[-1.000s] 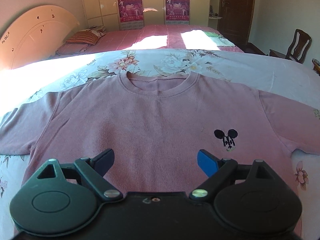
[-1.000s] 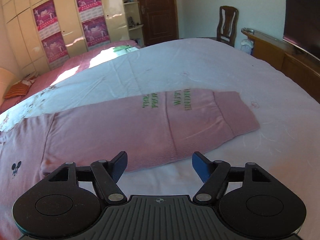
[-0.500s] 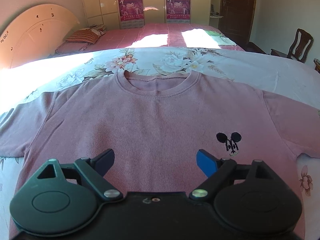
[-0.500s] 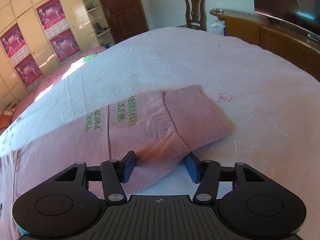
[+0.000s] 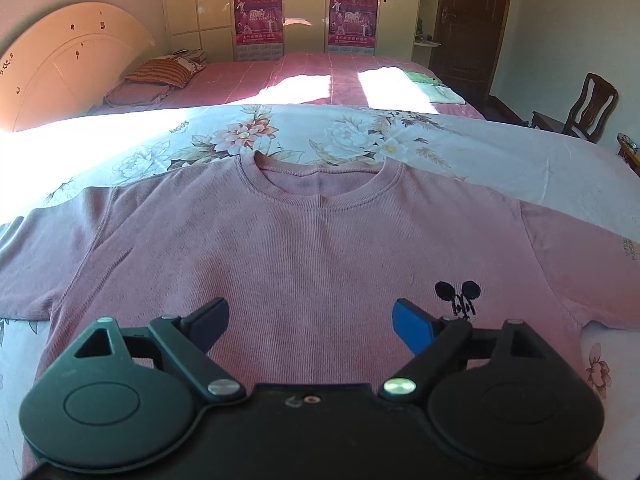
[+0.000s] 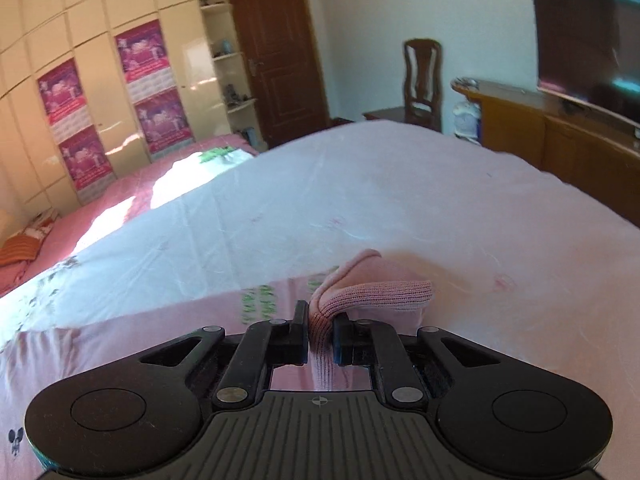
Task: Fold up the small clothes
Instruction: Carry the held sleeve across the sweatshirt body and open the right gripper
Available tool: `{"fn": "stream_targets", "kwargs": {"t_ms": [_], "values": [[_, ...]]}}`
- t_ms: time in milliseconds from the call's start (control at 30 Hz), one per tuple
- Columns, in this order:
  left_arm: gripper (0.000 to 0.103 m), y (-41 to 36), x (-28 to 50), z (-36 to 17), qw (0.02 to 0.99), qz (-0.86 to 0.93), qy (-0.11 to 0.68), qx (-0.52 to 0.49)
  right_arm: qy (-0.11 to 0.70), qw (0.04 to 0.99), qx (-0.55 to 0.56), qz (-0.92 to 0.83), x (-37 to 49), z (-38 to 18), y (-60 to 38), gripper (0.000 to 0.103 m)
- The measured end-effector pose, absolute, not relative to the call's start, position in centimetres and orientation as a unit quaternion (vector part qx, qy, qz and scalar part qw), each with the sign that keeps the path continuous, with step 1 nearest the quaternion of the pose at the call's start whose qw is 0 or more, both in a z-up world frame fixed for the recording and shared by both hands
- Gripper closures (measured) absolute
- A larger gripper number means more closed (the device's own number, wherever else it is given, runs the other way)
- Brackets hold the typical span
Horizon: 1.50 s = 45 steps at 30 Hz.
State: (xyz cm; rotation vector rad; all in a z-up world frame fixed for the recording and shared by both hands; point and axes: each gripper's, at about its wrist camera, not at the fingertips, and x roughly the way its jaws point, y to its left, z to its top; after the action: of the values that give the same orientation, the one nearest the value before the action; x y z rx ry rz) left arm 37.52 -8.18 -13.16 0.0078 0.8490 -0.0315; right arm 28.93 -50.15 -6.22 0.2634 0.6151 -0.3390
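A pink long-sleeved sweater (image 5: 316, 256) lies flat, front up, on the bed, its neckline away from me and a small black mouse emblem (image 5: 458, 294) on the chest. My left gripper (image 5: 310, 320) hovers open over the lower chest with nothing between its fingers. In the right wrist view the sweater's sleeve (image 6: 260, 308) carries green lettering, and its ribbed cuff (image 6: 372, 292) is bunched and raised off the sheet. My right gripper (image 6: 320, 332) is closing, with its pads pressed on the cuff's edge.
The sweater rests on a white floral sheet (image 5: 500, 156). A second bed with a pink cover (image 5: 304, 80) stands beyond, then wardrobes (image 5: 304, 4) and a brown door (image 6: 276, 52). A wooden chair (image 6: 422, 80) and a low cabinet (image 6: 560, 136) stand at the right.
My right gripper went forward to the sleeve's cuff, shut on it and lifted it off the sheet. The left gripper stayed open and nearly still over the chest.
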Motion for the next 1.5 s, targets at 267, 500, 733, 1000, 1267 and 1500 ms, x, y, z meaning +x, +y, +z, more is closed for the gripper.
{"fn": "stream_targets", "kwargs": {"t_ms": [267, 500, 733, 1000, 1267, 1500], "values": [[0.015, -3.0, 37.1, -11.4, 0.918, 0.005, 0.396, -0.017, 0.294, 0.952, 0.080, 0.021, 33.8, -5.5, -32.7, 0.093], [0.015, 2.6, 38.1, -12.0, 0.916, 0.015, 0.399, -0.034, 0.346, 0.930, 0.049, 0.113, 36.0, -10.5, -18.9, 0.093], [0.014, 5.1, 39.1, -13.2, 0.915, -0.011, 0.402, -0.037, 0.394, 0.909, 0.036, 0.131, 37.5, -14.0, -12.5, 0.086], [0.014, 2.8, 39.5, -14.0, 0.901, -0.108, 0.417, -0.046, 0.362, 0.923, 0.057, 0.122, 34.3, -11.3, -15.0, 0.025], [0.016, -1.9, 42.4, -18.4, 0.854, -0.166, 0.478, -0.123, 0.375, 0.927, 0.019, -0.024, 29.8, -11.6, -24.4, 0.025], [0.018, -2.7, 44.2, -20.2, 0.859, -0.143, 0.454, -0.190, 0.386, 0.918, 0.039, -0.080, 27.4, -13.1, -29.2, 0.027]]}}
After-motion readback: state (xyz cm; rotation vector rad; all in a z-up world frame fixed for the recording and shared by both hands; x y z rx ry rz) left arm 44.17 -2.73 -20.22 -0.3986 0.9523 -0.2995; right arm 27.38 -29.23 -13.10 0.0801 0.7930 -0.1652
